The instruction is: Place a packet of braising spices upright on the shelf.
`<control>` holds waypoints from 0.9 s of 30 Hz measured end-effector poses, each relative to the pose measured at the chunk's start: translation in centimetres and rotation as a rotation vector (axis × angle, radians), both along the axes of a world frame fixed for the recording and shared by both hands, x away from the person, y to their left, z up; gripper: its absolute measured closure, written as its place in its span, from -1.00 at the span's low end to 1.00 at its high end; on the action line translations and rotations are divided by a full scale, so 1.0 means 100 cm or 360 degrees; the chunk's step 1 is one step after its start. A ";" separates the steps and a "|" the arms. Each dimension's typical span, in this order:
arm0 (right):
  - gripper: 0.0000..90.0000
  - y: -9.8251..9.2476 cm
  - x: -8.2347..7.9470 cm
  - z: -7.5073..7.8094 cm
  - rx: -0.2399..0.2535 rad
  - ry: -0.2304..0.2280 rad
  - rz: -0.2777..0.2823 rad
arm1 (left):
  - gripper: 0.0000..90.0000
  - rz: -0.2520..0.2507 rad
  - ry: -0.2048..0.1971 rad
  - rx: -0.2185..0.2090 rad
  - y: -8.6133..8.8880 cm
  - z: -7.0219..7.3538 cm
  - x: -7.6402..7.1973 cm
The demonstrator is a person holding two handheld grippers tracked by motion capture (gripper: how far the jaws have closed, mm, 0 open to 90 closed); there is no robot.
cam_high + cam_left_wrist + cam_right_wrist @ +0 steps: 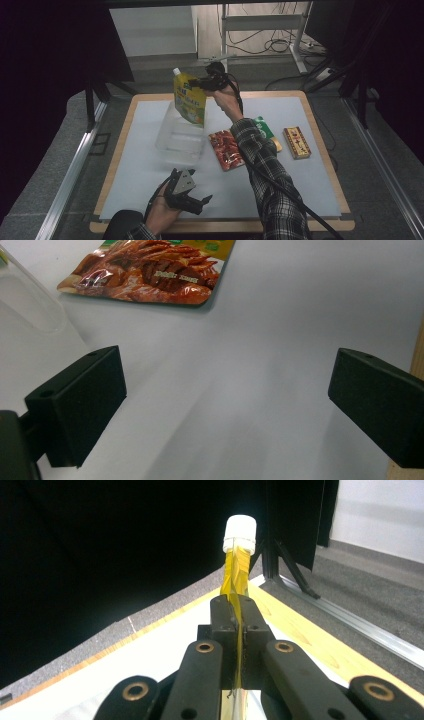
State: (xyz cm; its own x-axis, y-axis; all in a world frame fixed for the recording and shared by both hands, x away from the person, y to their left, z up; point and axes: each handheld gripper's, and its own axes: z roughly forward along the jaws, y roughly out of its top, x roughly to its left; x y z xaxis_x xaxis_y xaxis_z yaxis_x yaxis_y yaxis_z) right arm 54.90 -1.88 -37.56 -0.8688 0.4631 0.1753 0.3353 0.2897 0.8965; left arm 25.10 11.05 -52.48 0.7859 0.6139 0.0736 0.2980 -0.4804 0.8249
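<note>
Dark curtains are ringing the wooden bench (320, 165), which is carrying a pale mat so the packets stand out. Over it the right claw (206, 81) is hanging a yellow pouch (190, 102) by its top edge, jaws clamped flat on the seam below the white cap (240, 530), apparently so it drops upright into the clear tub (181, 137) just beneath. At the near edge the left claw (202, 202) is resting with jaws wide apart and holding nothing, probably waiting. A red packet (226, 150), a green packet (266, 131) and a box (297, 142) are lying right of the tub, likely next.
</note>
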 end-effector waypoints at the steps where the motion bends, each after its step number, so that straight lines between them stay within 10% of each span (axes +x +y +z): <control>1: 0.95 0.001 0.001 -0.003 -0.0009 0.0006 0.0002 | -0.96 0.0000 0.0000 0.0000 0.000 0.000 0.000; 19: 0.94 0.007 0.000 -0.026 -0.0061 0.0055 -0.0022 | -0.96 -0.0017 0.0000 0.0018 -0.003 -0.001 0.000; 27: 0.37 0.001 -0.005 -0.018 -0.0152 -0.0045 -0.0093 | -0.97 -0.0011 -0.0001 0.0011 -0.002 -0.001 0.001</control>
State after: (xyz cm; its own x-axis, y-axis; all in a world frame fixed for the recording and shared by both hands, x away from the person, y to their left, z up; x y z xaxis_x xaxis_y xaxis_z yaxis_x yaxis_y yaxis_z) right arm 54.37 -1.79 -39.39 -0.8437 0.5266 0.1040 0.3293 0.3548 0.8750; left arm 25.20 10.82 -52.61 0.7901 0.6079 0.0787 0.2939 -0.4883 0.8217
